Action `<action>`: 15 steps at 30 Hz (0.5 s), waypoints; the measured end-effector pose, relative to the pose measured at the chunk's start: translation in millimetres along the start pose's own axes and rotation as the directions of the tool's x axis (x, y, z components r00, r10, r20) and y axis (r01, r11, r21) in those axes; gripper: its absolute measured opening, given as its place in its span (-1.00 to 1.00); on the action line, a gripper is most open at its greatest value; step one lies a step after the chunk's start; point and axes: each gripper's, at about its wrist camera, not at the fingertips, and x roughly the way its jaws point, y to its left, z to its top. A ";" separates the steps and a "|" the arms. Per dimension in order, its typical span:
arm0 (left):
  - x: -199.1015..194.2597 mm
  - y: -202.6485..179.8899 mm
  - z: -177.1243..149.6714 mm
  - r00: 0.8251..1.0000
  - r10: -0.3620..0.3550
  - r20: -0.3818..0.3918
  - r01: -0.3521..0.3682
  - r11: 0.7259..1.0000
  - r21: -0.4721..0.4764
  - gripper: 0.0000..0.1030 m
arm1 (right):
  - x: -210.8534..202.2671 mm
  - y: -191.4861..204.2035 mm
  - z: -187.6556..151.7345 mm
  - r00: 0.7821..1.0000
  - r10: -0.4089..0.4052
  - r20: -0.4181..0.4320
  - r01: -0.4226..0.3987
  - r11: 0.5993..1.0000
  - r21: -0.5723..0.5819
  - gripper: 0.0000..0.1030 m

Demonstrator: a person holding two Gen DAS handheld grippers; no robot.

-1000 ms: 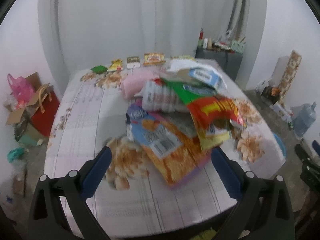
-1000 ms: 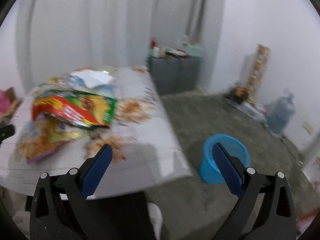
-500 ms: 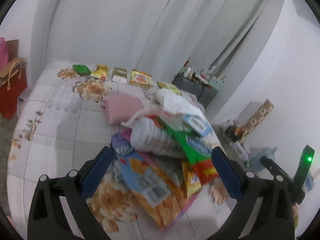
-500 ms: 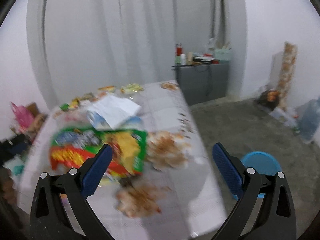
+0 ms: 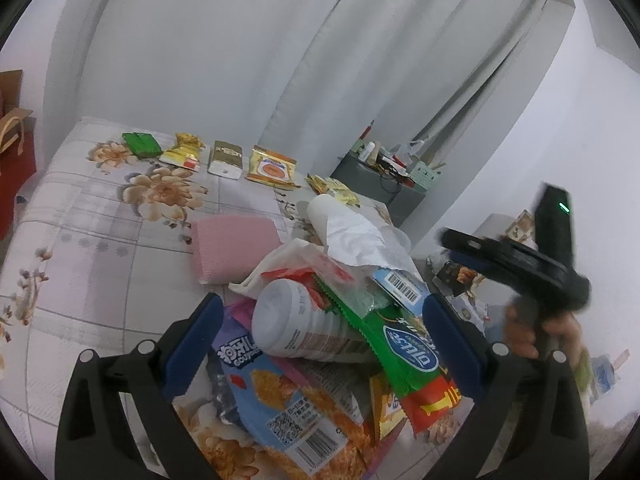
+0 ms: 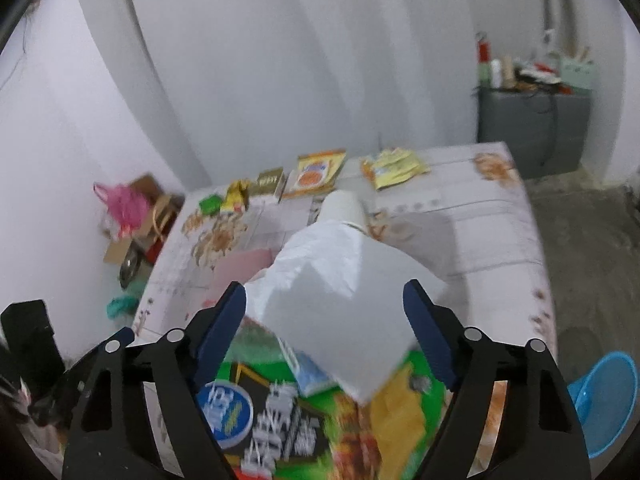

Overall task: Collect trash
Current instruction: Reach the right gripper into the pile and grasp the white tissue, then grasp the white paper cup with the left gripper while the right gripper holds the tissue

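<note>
Both sets of jaws stand wide apart and grip nothing: the left gripper (image 5: 320, 344) hangs over the near end of a heap of wrappers on the floral-patterned tablecloth desk (image 5: 92, 248), its blue pads flanking a white ribbed plastic cup (image 5: 296, 332) lying on its side and a green and red snack bag (image 5: 404, 356), while the right gripper (image 6: 324, 328) is poised above the same heap with a crumpled white paper sheet (image 6: 340, 292) between its pads, though I cannot tell whether either pad touches it. The trash lies piled loosely: an orange and blue cracker bag (image 5: 288, 404) at the bottom, the cup and bag across it, the paper and a white paper cup (image 6: 345, 207) toward the far side. A blue plastic bin (image 6: 604, 392) sits on the floor off the desk's right edge, presumably where the trash belongs. The main risk, as I judge it, is that closing on one slick wrapper drags its neighbours, so the cup rolls away or pieces slide off the desk edge. The paper is limp and could slip out of a shallow pinch. With both grippers over one heap, they could also knock together. A folded pink cloth (image 5: 232, 248) and a row of small packets (image 5: 224, 158) lie farther back, apart from the pile.
</note>
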 end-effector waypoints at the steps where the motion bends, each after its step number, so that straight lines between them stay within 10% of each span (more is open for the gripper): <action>1: 1.8 0.1 0.2 1.000 -0.002 -0.003 0.002 1.000 0.005 0.84 | 11.6 1.3 4.1 0.999 -0.008 -0.032 0.008 1.000 -0.006 0.39; 8: 10.6 6.6 -0.2 1.000 0.003 -0.019 -0.003 1.000 0.006 0.68 | 45.2 6.4 -2.0 0.983 -0.011 -0.183 0.004 0.999 -0.041 -0.24; 15: 12.7 9.7 0.0 1.000 0.002 -0.019 -0.002 1.000 0.000 0.55 | 34.2 3.5 1.4 0.988 0.013 -0.152 -0.016 1.000 -0.016 -0.97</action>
